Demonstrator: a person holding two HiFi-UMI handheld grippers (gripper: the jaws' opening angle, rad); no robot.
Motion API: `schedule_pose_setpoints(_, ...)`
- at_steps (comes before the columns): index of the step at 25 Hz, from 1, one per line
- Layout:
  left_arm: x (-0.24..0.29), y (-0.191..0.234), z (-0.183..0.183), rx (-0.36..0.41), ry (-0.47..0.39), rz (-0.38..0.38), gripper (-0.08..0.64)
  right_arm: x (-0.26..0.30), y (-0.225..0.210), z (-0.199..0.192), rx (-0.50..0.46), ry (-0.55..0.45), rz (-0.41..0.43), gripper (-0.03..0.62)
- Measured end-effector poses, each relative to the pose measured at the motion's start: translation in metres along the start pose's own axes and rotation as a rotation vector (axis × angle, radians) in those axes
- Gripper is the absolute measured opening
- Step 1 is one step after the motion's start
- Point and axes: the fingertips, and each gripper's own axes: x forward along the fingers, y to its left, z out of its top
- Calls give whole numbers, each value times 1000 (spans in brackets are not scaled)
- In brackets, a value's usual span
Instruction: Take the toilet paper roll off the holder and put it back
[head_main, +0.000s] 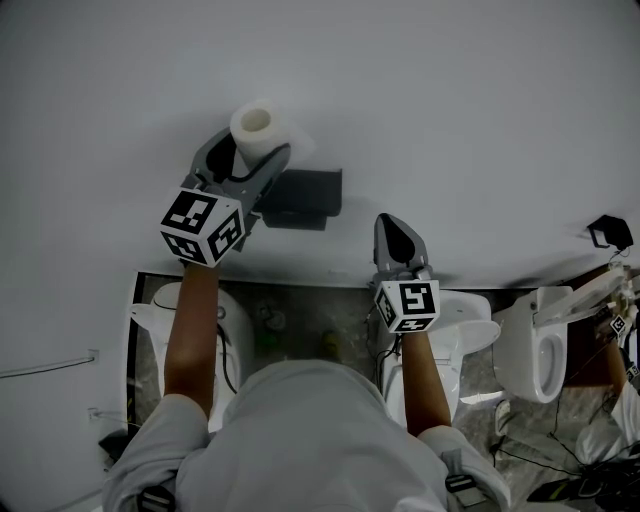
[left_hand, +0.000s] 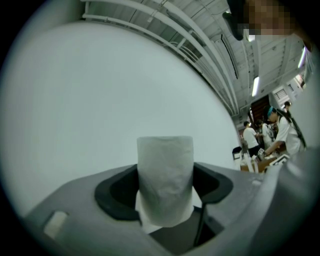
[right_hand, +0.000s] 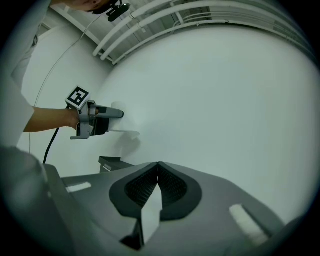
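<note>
The white wall (head_main: 480, 100) carries the dark holder (head_main: 305, 195), and the roll (head_main: 258, 128) is off it. The roll stands upright, core hole up, just above and left of the holder. The left claw (head_main: 254, 152) grips the roll across its sides. The right claw (head_main: 397, 228), closed and empty, hangs right of the holder, farther from the roll.

White toilet paper roll (head_main: 258, 128) at upper left; black holder (head_main: 305, 197) on pale grey wall (head_main: 480, 100). Grey left gripper (head_main: 252, 155) and right gripper (head_main: 396, 224) carry black-and-white square-patterned cubes (head_main: 202, 226).
</note>
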Motion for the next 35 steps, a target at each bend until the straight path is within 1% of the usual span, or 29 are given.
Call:
schedule_pose_setpoints(6,0,0,-18,-23,22,-5,316,1,3,-3,-5,9,7,2)
schedule_pose_setpoints(9,1,-1,-29,-18,32,-16,316,2,3,-5,-6,12,8,2)
schedule_pose_setpoints(15,3,2,-53,-32,74,-17,316,7,8,-8,-6,20,10,2)
schedule_pose_setpoints(22,5,4,-69,-52,97,-22,316,14,9,-10,-7,32,8,2)
schedule_pose_setpoints(35,9,1,-97,-58,141,-34,316,18,9,-19,-1,58,5,2)
